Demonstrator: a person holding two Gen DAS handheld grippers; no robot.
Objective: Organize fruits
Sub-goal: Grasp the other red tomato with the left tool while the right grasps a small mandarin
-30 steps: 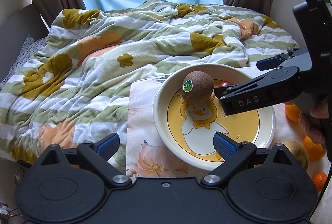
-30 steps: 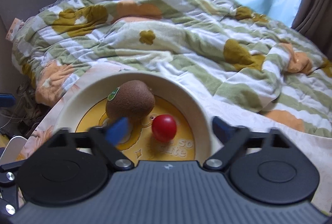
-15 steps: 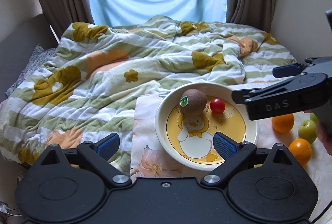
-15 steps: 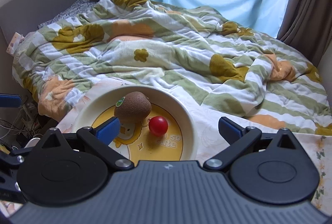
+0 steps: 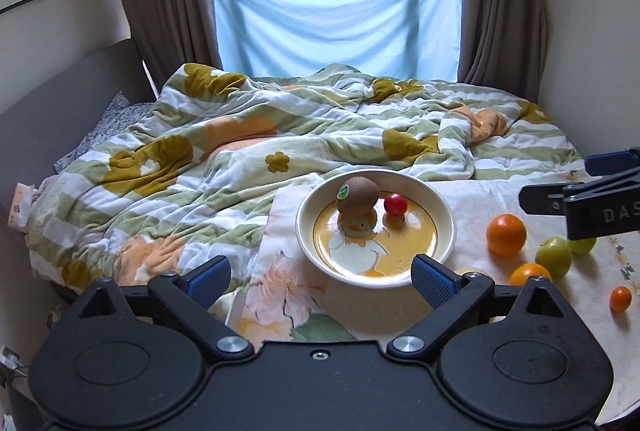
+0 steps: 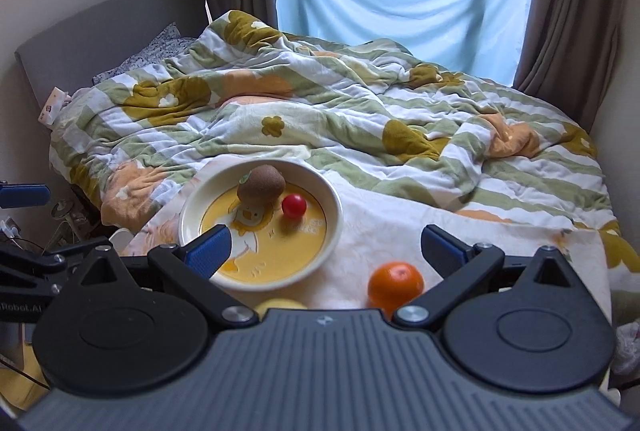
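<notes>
To your left, the quilt with mustard flowers lies rumpled across the bed, and its near edge runs right up to the flowered cloth that covers the table. Your left tool hangs with its blue pads spread wide and nothing between them, just short of the near rim of the duck plate. On that plate the kiwi sits at the far side with its green sticker facing left, and the small red tomato lies just beside it on the right, not quite touching.

Further right, loose on the cloth, you have the big orange, a smaller orange nearer you, two green fruits close together, and a tiny orange one by the edge. A yellow fruit peeks out below the plate, mostly hidden by the tool bodies.

Your right tool is also wide apart and empty; in its own view the big orange lies between its pads, toward the right one, and nothing stands in front of that fruit.

Compared with a second ago, you have pulled both tools up and back: the right one no longer reaches over the plate, the tomato is now plain to see, and the loose fruits have come into view.
</notes>
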